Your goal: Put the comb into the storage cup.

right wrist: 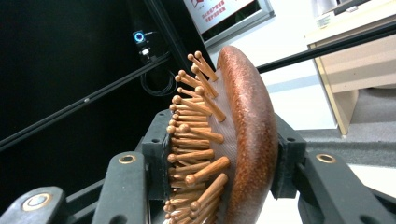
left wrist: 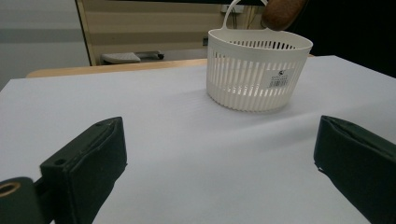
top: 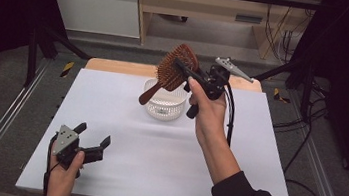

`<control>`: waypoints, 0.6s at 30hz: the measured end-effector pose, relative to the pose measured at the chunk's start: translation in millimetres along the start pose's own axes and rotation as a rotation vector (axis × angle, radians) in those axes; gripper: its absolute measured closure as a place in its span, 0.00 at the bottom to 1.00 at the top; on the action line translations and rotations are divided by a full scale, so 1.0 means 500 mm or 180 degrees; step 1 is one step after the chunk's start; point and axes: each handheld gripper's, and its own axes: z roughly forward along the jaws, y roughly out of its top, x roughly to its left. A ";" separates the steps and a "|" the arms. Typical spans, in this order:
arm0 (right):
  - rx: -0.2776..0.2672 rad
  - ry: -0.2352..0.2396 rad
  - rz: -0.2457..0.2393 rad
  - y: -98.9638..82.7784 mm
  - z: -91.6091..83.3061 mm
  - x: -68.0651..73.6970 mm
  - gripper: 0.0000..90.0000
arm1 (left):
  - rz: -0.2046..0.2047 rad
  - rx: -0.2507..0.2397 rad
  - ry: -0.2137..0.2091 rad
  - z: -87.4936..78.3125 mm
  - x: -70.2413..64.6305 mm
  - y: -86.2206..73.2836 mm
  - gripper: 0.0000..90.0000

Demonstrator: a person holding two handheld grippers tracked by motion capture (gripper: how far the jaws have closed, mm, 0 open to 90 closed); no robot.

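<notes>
White table sheet point(top: 124, 122) in a dark-framed bay, a wooden hairbrush point(top: 175, 70) held up over a white basket point(top: 164, 106).

The right gripper point(top: 183, 69) is clamped on the head of the hairbrush, one jaw against the bristle side and the other against the smooth brown back, as its own view shows; the brush hangs tilted in the air above the far middle of the sheet, its handle pointing down and to the left toward the basket's rim. The slotted basket stands upright on the sheet right below. The left gripper point(top: 92, 136) rests at the near left corner of the sheet, jaws spread wide with nothing between them, well apart from the basket.
</notes>
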 end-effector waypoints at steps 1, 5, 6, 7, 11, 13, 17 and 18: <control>-0.0015 -0.0020 0.0013 0.003 0.008 -0.005 0.58 | 0.0004 -0.0001 0.0001 0.000 0.000 0.000 0.03; -0.0029 -0.0046 0.0030 0.007 0.018 -0.012 0.58 | -0.0009 -0.0012 0.0003 0.000 0.001 0.000 0.03; -0.0035 -0.0054 0.0031 0.008 0.020 -0.013 0.58 | -0.0010 -0.0009 0.0006 -0.001 0.002 0.000 0.03; -0.0061 -0.0068 0.0040 0.011 0.024 -0.017 0.58 | -0.0016 -0.0010 0.0006 0.000 0.003 0.000 0.03; -0.0117 -0.0114 0.0057 0.016 0.029 -0.023 0.58 | -0.0015 -0.0012 0.0009 0.000 0.003 0.000 0.03; -0.0124 -0.0138 0.0056 0.018 0.032 -0.027 0.58 | -0.0003 -0.0011 0.0000 0.000 0.003 0.000 0.03; -0.0111 -0.0166 0.0003 0.018 0.037 -0.030 0.58 | 0.0020 -0.0016 0.0005 0.001 0.001 0.000 0.03; -0.0113 -0.0176 0.0001 0.017 0.038 -0.032 0.58 | 0.0024 -0.0013 0.0003 0.001 0.001 0.000 0.03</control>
